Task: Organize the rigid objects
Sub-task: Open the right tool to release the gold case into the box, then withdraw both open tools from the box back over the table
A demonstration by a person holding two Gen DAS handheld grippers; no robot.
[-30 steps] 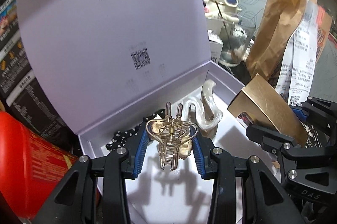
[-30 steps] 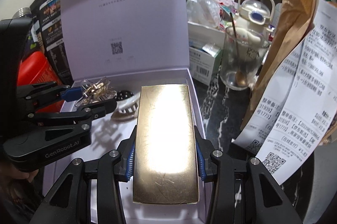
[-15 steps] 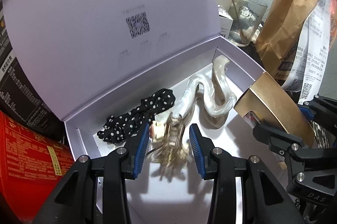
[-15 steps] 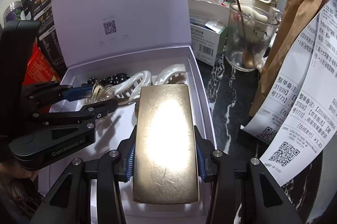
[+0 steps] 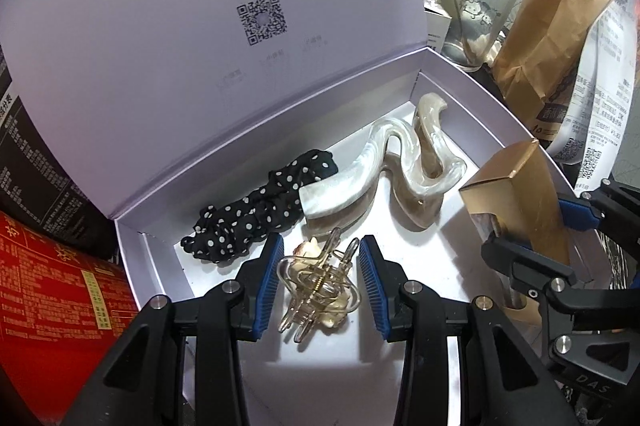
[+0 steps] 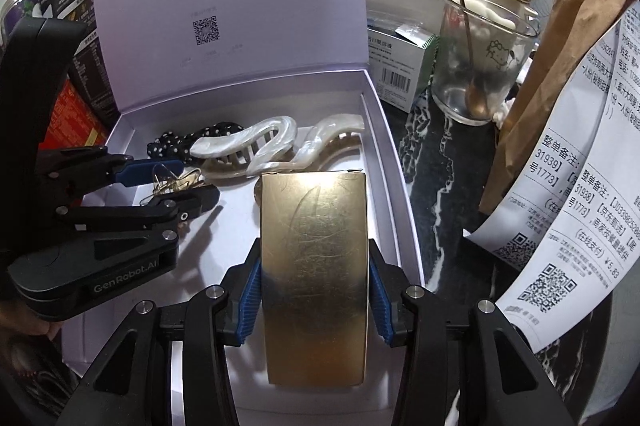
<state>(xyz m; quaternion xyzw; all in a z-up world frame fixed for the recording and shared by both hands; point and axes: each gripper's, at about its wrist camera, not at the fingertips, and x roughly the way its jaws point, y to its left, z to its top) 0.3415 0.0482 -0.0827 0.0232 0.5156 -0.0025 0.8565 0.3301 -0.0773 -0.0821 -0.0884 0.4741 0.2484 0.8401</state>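
Left tongs (image 5: 320, 278) | I grip a clear gold-wire hair claw (image 5: 316, 286) | right tongs (image 6: 314, 290) | I clamp a scuffed, shiny gold box (image 6: 314, 266).

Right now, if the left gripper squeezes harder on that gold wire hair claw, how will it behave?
The gold wire hair claw looks like thin open wire with a spring, so it probably flexes or springs open under load. Its smooth metal loops could slip on the blue pads. It is likely light, and may snag the polka-dot scrunchie lying close by.
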